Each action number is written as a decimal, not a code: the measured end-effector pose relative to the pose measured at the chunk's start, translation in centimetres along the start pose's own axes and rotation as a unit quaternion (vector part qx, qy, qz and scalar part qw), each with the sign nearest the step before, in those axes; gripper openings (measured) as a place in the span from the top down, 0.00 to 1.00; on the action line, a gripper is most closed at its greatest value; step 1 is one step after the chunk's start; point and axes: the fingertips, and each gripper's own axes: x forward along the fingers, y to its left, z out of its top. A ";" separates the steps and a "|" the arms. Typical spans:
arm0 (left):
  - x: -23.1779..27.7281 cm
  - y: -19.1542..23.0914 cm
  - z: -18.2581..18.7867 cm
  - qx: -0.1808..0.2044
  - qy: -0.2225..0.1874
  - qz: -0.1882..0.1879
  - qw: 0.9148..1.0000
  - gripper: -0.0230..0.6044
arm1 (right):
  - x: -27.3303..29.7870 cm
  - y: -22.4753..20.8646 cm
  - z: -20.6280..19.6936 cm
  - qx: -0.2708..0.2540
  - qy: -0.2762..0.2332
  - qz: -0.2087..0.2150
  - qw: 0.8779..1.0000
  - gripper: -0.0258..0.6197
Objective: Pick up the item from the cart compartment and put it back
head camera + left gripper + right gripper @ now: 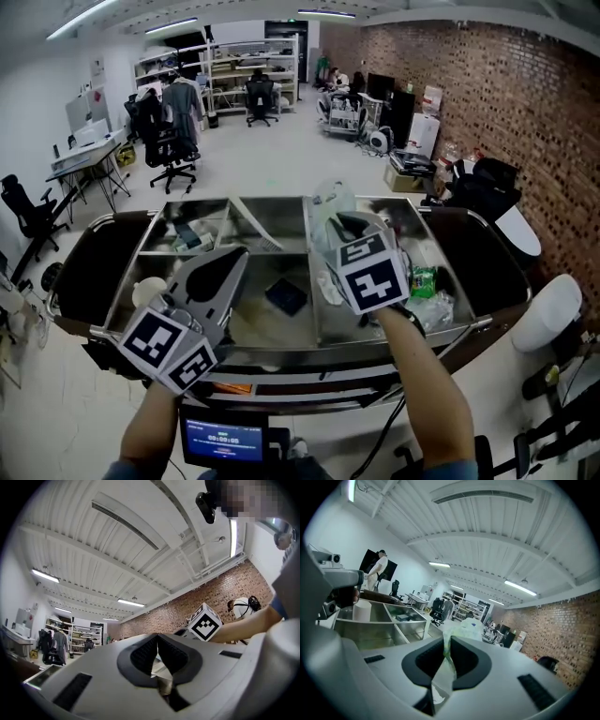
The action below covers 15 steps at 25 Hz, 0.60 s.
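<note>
A clear, crumpled plastic bag (331,202) hangs above the steel cart (281,351). My right gripper (343,223) is shut on it over the cart's right-hand compartments. In the right gripper view the bag (465,627) sticks up from between the closed pads, and the right gripper (446,643) points towards the room's far end. My left gripper (234,259) is held at the lower left over the cart's front edge, tilted upward. Its jaws (157,641) meet with nothing between them. The right gripper's marker cube (205,623) shows beyond them.
The cart has several steel compartments. A dark blue flat item (286,295) lies in the middle one, a white roll (148,290) in the left one, and a green packet (424,279) with clear bags (433,310) at the right. Office chairs, desks and a brick wall lie beyond.
</note>
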 end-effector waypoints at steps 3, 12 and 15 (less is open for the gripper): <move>-2.4 0.3 0.6 -0.001 -0.002 0.000 1.000 0.94 | -2.3 2.1 1.9 -0.010 -0.016 -0.007 1.000 0.91; -11.7 1.1 1.0 0.000 0.005 0.001 1.000 0.94 | -9.3 11.1 6.6 -0.036 -0.069 -0.013 0.997 0.92; -14.6 1.6 0.8 -0.001 0.010 0.005 1.000 0.94 | -11.1 14.2 7.6 -0.049 -0.081 -0.013 0.995 0.92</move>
